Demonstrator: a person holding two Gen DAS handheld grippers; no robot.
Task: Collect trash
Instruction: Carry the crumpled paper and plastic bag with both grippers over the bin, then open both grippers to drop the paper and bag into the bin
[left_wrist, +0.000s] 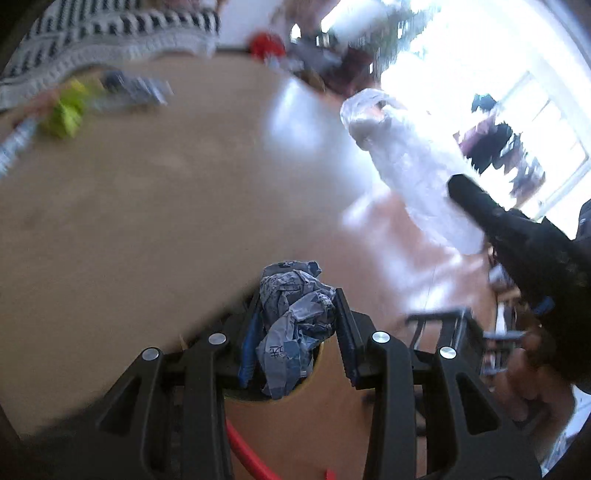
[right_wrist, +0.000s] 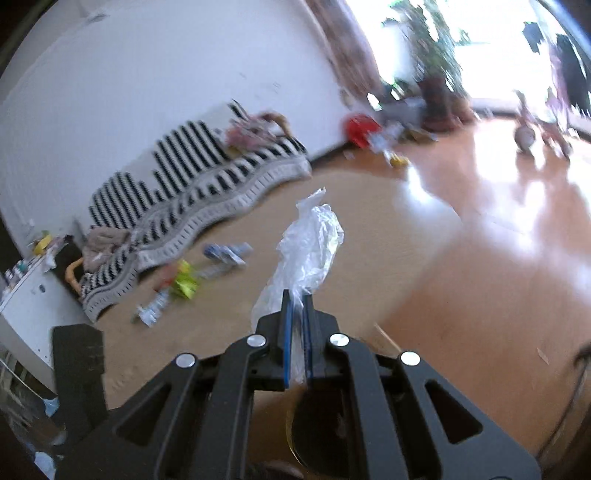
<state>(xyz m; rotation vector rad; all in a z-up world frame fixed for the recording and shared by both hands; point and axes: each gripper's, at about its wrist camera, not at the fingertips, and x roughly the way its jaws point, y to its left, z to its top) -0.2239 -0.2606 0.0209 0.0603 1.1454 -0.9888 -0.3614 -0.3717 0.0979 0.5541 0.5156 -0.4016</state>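
1. Left gripper (left_wrist: 295, 325): jaws clamped on a crumpled wrapper (left_wrist: 291, 328), above the carpet (left_wrist: 129, 221).
2. Right gripper (right_wrist: 297, 332): jaws clenched on a clear bag (right_wrist: 310, 247); contents cannot be told.
3. Litter (right_wrist: 184, 284) lies on the carpet.

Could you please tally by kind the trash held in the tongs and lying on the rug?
Crumpled printed wrapper: 1
Clear plastic bag: 1
Yellow-green wrapper: 1
Blue-and-white packet: 1
Plastic bottle: 1
Total: 5, as far as blur allows
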